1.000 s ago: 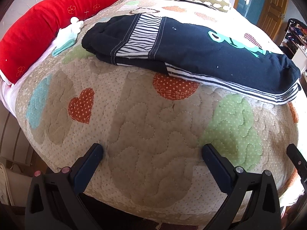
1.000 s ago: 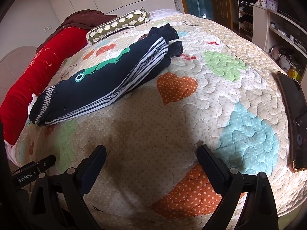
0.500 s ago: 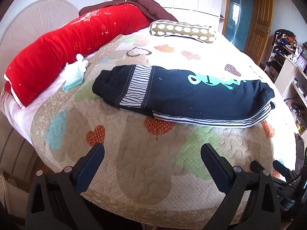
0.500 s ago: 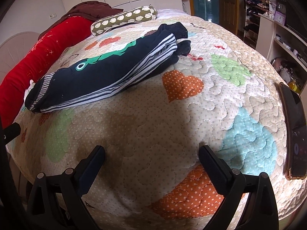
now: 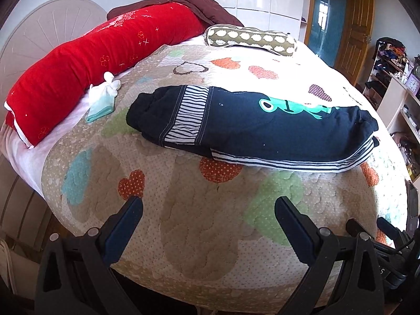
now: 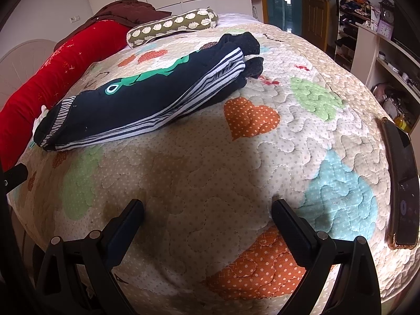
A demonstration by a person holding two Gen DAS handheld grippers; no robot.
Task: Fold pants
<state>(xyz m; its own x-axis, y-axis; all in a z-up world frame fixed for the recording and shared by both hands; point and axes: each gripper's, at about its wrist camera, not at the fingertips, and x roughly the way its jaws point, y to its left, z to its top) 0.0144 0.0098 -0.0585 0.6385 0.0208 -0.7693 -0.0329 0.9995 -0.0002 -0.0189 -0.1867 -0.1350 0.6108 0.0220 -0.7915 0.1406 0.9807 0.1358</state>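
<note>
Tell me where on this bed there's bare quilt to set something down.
Free: the near quilt between the navy pants and both open grippers; also the far strip between pants and spotted bolster. Crowded: the red pillow side with the small cloth, and the phone edge.

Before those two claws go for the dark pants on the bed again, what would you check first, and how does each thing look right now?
1. Left gripper jaws open and empty: ok.
2. Right gripper jaws open and empty: ok.
3. Pants lie folded lengthwise, legs stacked: ok.
4. Pants folded short, end to end: not ok, they lie at full length.
5. Quilt between jaws and pants is bare: ok.
6. Phone at the bed's edge lies apart from the pants: ok.
</note>
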